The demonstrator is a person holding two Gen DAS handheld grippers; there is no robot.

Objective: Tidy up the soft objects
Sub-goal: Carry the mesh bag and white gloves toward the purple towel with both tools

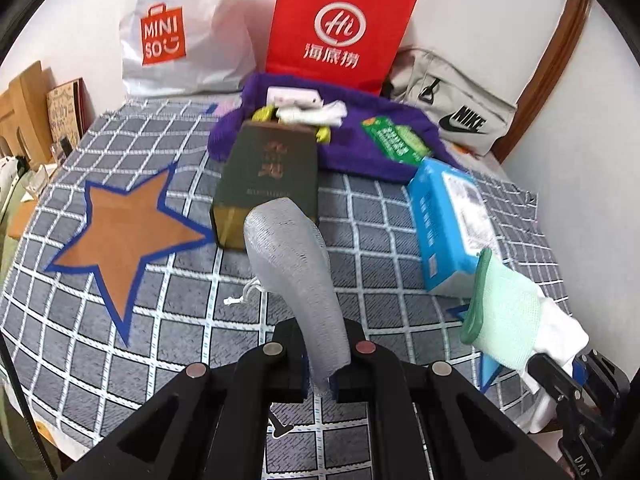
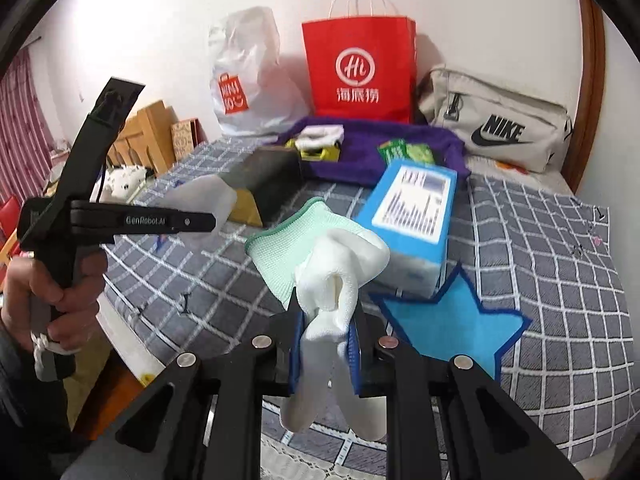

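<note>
- My left tongs (image 1: 320,376) are closed tight on a grey sock (image 1: 292,264); it sticks up and forward from between the pads, its rounded end held in the air above the checked cloth (image 1: 180,360).
- My right tongs (image 2: 326,360) are closed on a white and mint-green glove (image 2: 320,264). The white fingers are bunched between the blue pads (image 2: 296,348) and some hang below, while the green-edged cuff points away from me.
- In the left wrist view the same glove shows at the right edge, held clear of the cloth and near the blue tissue pack (image 1: 448,220).
- In the right wrist view my left hand (image 2: 48,304) grips the handle of the left tongs, raised at the left side.
- Below the grey sock, on the cloth, lies an orange star with a blue border (image 1: 124,236). A blue star (image 2: 456,320) lies just beside the tissue pack, near my right tongs.
- A dark green box (image 1: 268,176) lies on the cloth beyond the sock, its gold end toward me.
- Behind it spreads a purple fleece (image 1: 360,152) carrying a green packet (image 1: 396,140), white rolled cloth and some yellow items I cannot make out.
- Against the wall stand a white Miniso bag (image 1: 180,40), a red paper bag (image 1: 340,28) and a beige Nike bag (image 1: 456,108).
</note>
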